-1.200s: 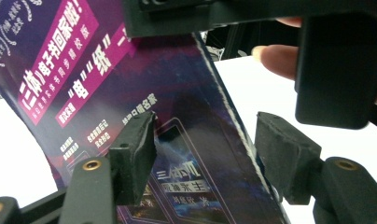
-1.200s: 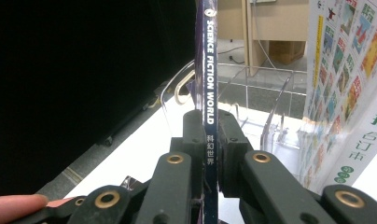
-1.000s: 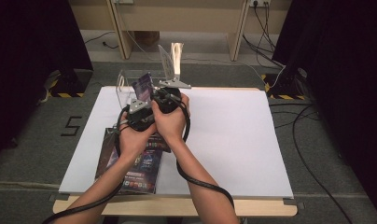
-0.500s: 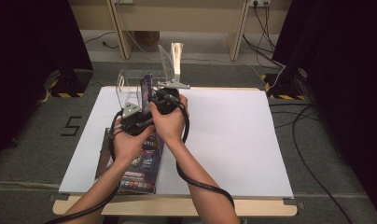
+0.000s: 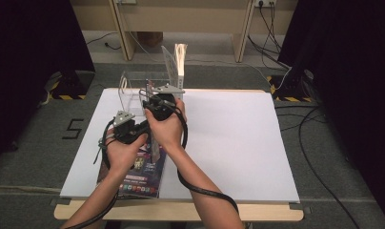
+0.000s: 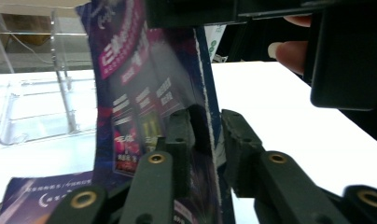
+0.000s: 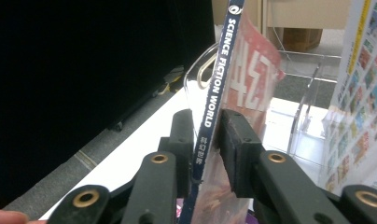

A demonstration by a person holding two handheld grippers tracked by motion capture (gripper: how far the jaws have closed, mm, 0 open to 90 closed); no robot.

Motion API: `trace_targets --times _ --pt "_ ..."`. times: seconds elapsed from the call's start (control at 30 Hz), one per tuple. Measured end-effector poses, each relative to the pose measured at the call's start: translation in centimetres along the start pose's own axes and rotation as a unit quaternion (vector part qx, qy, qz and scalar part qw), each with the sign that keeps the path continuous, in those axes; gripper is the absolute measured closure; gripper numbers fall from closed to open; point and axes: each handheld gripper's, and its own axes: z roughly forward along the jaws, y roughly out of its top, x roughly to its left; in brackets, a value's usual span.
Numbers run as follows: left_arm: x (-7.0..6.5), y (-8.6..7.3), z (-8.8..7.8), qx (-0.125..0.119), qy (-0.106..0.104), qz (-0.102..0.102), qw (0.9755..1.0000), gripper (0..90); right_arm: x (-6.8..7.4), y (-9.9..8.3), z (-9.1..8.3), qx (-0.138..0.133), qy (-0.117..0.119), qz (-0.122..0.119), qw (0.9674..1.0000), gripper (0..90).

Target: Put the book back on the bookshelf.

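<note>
Since a second ago the left gripper [image 5: 133, 125] has slid nearer and been closing round the upright magazine [image 6: 144, 93], whose spine sits between the right gripper [image 7: 207, 135]'s just-loosening jaws, neither pair clearly pressing, while the clear rack [image 5: 133, 88] waits unfilled and another magazine [image 5: 133, 176] lies flat.

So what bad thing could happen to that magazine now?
1. The right gripper has just been opening its jaws around the spine of the upright magazine, so it might tip or drop.
2. The left gripper has just been closing on the magazine's edge, which looks curved there; a squeeze could crease the cover.
3. The clear acrylic rack stands close behind, so a swing might knock it.
</note>
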Motion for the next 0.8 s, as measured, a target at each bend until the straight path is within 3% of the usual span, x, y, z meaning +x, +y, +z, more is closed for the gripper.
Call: trace_targets --times 0.2,0.4,0.5,0.57,0.8 --pt "1.4 -0.2 -0.5 0.017 0.002 -0.021 0.9996 82.6 0.4 -0.2 0.8 0.012 0.009 -0.009 0.9998 67.4" --pt "2.5 -0.4 -0.7 0.009 -0.012 -0.038 0.9992 83.9 0.4 0.1 1.3 0.027 0.028 -0.025 0.9989 64.1" --pt "3.1 -0.3 -0.9 0.001 -0.015 -0.043 0.999 84.0 0.3 0.2 0.7 0.026 0.062 -0.017 0.9976 63.2" --pt "3.4 -0.2 -1.1 -0.001 -0.016 -0.042 0.999 84.0 0.3 0.4 0.0 0.016 0.068 -0.025 0.9972 62.2" --pt "4.1 0.0 -1.8 -0.015 -0.029 -0.039 0.9987 84.2 -1.9 0.1 -2.6 0.009 0.059 -0.02 0.998 61.6"
